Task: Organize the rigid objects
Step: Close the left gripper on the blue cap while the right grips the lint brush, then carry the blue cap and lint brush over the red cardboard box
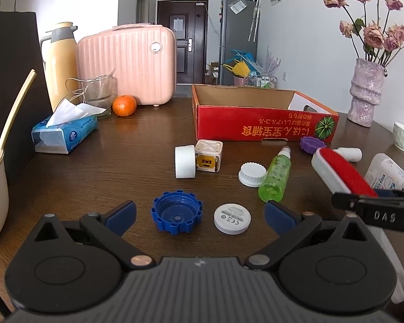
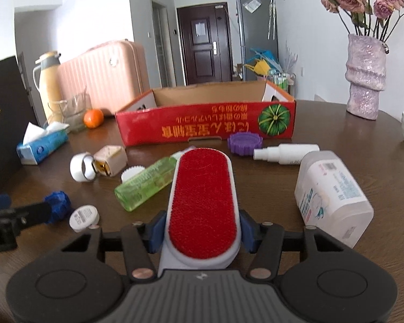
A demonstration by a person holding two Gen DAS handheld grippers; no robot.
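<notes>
Rigid objects lie scattered over the dark wooden desk (image 1: 99, 177) in front of a red cardboard box (image 1: 264, 126), whose open interior looks bare from here. Working from my left, I see a tissue pack (image 1: 63, 134), an orange (image 1: 124, 105) and a pink case (image 1: 126, 64) at the far side, none of them among the loose pieces. My left gripper (image 1: 199, 212) sits low over the near edge with its blue pads spread wide apart, nothing between them; a blue ridged cap (image 1: 177, 216) and a flat white disc (image 1: 232, 218) rest on the desk just ahead of it. Further out, a white cylinder (image 1: 185, 161) lies touching a small cream cube (image 1: 209, 155). To the right of those, a white fluted lid (image 1: 252, 174) sits just beside a green spray bottle (image 1: 276, 176) lying on its side. A purple ridged cap (image 2: 245, 140) rests against the front wall of the box, with a white spray bottle (image 2: 285, 154) lying near it. My right gripper (image 2: 203, 231) is pinching a red-faced lint brush (image 2: 203, 202) by its white body, both pads pressed on its sides, the brush pointing toward the box. On the far right a white plastic bottle (image 2: 334, 196) lies on its side, and a lilac vase (image 2: 366, 75) of dried roses stands behind it.
</notes>
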